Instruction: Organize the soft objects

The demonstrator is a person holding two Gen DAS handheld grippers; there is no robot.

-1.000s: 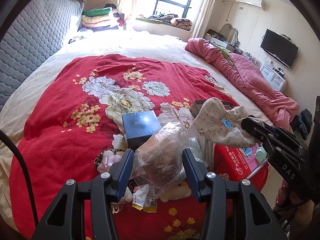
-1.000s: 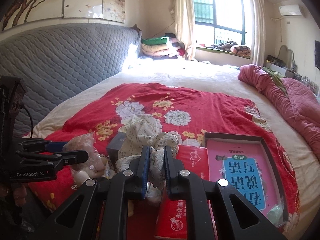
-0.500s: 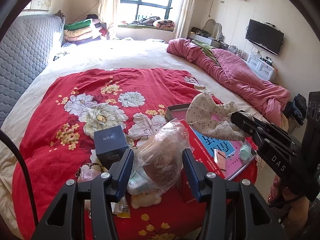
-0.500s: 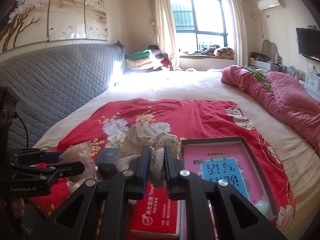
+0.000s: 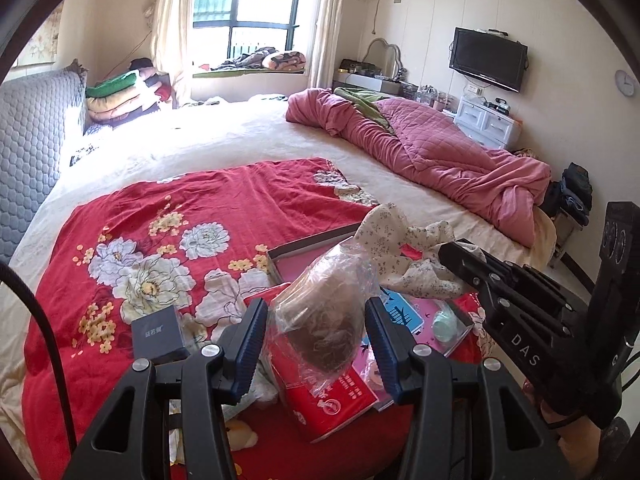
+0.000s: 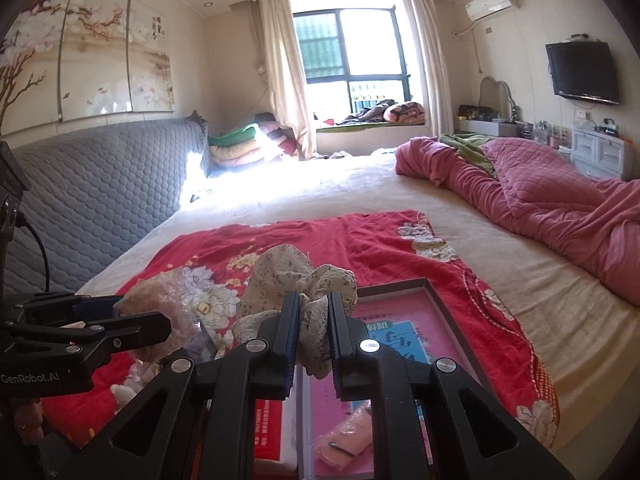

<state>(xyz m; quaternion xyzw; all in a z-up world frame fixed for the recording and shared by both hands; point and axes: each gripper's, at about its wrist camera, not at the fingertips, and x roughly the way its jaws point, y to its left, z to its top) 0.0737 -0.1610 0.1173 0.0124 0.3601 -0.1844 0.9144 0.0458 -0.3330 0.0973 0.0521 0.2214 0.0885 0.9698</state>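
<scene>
Floral cloth (image 5: 404,256), cream, crumpled and limp, hangs from the right gripper (image 5: 460,256) in the left wrist view, while the left gripper (image 5: 316,336) clamps a crinkly clear plastic bag (image 5: 324,320) above a red flowered blanket (image 5: 168,240); the dark box (image 5: 158,334) now lies further left than before. Right wrist view: right gripper (image 6: 314,332) pinches the cloth (image 6: 296,280) tight over a pink book tray (image 6: 452,312), quilted grey headboard (image 6: 104,188) behind

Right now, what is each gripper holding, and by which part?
Left gripper: a clear crinkly plastic bag with something brown inside, clamped across its middle. Right gripper: a cream floral-print cloth, pinched by a bunched fold.
</scene>
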